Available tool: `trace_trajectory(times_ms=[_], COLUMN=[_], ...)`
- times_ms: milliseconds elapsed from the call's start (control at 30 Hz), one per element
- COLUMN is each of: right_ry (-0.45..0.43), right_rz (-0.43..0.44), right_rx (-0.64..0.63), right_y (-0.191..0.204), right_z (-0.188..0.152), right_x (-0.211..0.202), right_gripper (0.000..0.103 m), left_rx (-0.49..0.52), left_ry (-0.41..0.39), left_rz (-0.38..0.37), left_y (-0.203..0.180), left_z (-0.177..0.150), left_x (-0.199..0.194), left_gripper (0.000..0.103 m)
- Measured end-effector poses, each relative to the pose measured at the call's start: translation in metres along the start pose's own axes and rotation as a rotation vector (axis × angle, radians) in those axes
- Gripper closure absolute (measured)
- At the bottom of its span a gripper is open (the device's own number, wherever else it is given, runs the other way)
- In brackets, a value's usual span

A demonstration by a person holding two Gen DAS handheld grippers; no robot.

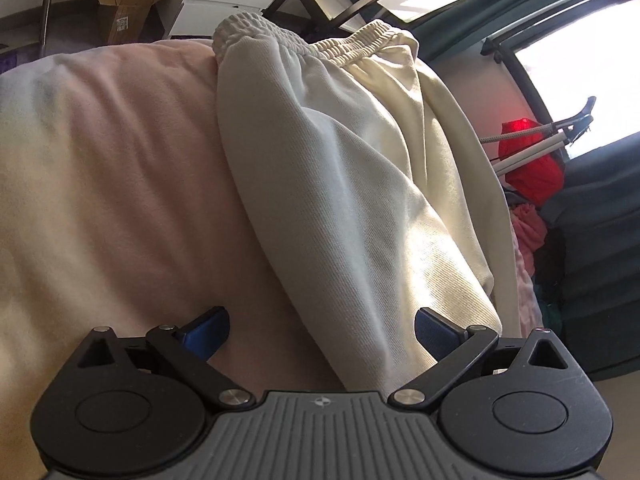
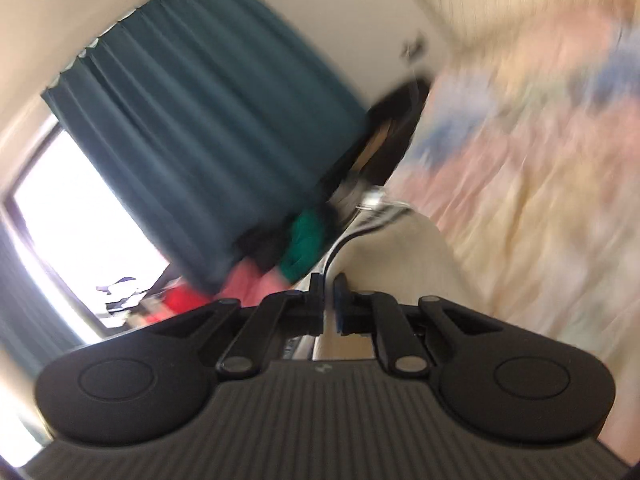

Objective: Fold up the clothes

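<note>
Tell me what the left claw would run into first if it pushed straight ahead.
Most likely the cream sweatpants: the open left claw already straddles their lower edge on the pink blanket. Depth is hard to judge here.

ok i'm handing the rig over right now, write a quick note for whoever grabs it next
Left gripper: open, holding nothing, low over the lower end of the cream sweatpants.
Right gripper: shut on a cream fabric edge, probably the same sweatpants; that view is motion-blurred.
Sweatpants lie lengthwise on the pink bedding, elastic waistband at the far end.
Done: seemingly folded leg over leg.
Left: fold them shorter, smooth.
</note>
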State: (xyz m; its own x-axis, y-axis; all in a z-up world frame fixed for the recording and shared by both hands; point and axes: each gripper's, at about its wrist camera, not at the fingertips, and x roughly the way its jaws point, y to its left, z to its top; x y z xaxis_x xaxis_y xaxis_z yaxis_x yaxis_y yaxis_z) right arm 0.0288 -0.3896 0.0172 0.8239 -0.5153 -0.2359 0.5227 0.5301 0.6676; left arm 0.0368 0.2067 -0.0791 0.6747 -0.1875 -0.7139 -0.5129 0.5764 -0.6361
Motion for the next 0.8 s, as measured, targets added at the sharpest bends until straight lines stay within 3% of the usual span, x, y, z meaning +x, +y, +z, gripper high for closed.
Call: trace_trajectory(times_ms=[133, 233, 533, 600, 667, 800], right_ry=[0.175, 0.254, 0.200, 0.164, 0.113, -0.020], right_rz=[-0.257, -0.355, -0.365, -0.357, -0.343, -0.320], right_rx=[0.274, 0.412, 0.248, 0.199, 0.153, 0.044], right_y=[-0.064, -0.094, -0.066, -0.057, -0.047, -0.026], right_z=[-0.015, -0.024, -0.022, -0.021, -0.017, -0.012], right_x=[-0.003, -0.009, -0.024, -0.027, -0.031, -0.047], right_gripper=[0.094, 0.093, 0.090, 0.081, 0.058, 0.039], left_rx=[-0.010, -0.017, -0.058, -0.086, -0.112, -0.092], left_ry=[0.019, 0.033, 0.068, 0.086, 0.112, 0.176], left_rz=[-0.009, -0.013, -0.040, -0.056, -0.073, -0.128], left_y=[-0.001, -0.002, 0.000, 0.004, 0.008, 0.013], left_z=[0.002, 0.003, 0.012, 0.018, 0.025, 0.042], left_x=[-0.004, -0.004, 0.005, 0.008, 0.011, 0.017], left_gripper=[0.003, 0.003, 0.004, 0.004, 0.005, 0.006])
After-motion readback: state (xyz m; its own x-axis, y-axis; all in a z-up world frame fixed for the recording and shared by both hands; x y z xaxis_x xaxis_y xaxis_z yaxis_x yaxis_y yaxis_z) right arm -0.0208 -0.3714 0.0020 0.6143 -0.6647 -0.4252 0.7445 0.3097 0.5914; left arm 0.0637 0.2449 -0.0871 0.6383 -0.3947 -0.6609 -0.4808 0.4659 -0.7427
